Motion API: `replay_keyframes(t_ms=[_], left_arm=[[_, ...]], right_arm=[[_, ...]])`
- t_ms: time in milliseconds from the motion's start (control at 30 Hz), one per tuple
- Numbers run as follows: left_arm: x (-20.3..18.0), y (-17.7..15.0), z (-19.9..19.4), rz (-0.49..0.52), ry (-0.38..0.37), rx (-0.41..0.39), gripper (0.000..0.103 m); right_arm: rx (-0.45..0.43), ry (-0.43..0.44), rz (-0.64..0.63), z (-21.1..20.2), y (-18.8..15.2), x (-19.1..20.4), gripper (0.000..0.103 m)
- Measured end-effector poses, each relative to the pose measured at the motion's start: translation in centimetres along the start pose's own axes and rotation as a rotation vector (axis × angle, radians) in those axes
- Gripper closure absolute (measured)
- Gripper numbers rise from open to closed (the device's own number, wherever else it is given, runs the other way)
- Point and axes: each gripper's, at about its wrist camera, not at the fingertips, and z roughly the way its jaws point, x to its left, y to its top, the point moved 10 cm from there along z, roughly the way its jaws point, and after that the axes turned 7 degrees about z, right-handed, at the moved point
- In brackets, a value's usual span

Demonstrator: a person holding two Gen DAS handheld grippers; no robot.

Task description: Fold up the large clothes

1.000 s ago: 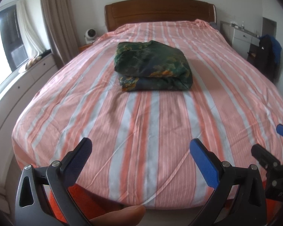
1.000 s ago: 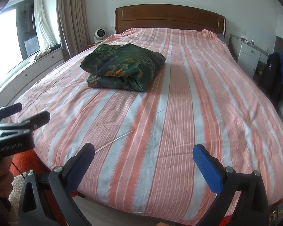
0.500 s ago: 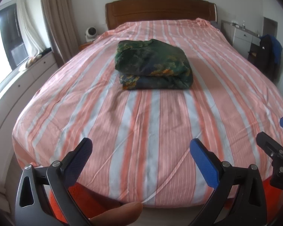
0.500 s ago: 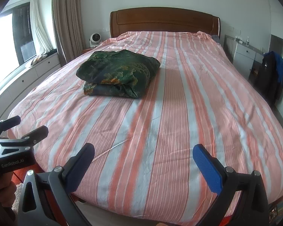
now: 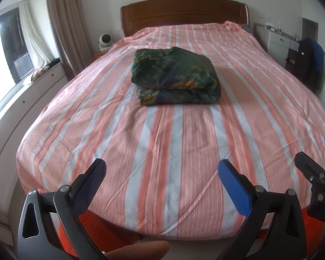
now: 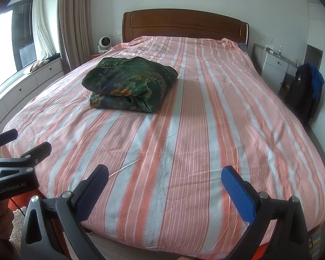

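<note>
The folded green garment [image 5: 174, 77] lies mid-bed [image 5: 184, 134], far beyond both claws. The left claw [image 5: 162, 173] and right claw [image 6: 164, 178] gape wide, empty, at the near edge.

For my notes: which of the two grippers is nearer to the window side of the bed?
The left gripper. In the right wrist view it appears at the left edge, on the window side of the right gripper.
</note>
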Motion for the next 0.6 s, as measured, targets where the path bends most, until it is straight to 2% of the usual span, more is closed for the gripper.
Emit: replay_keyframes(t_ms=[400, 600], left_arm=[[-0.5, 0.29, -0.18, -0.007, -0.007, -0.016, 0.0], [-0.43, 0.63, -0.75, -0.001, 0.02, -0.047, 0.0]], right_arm=[[-0.001, -0.01, 0.001, -0.12, 0.08, -0.2, 0.001], [0.0, -0.009, 0.002, -0.07, 0.06, -0.27, 0.001]])
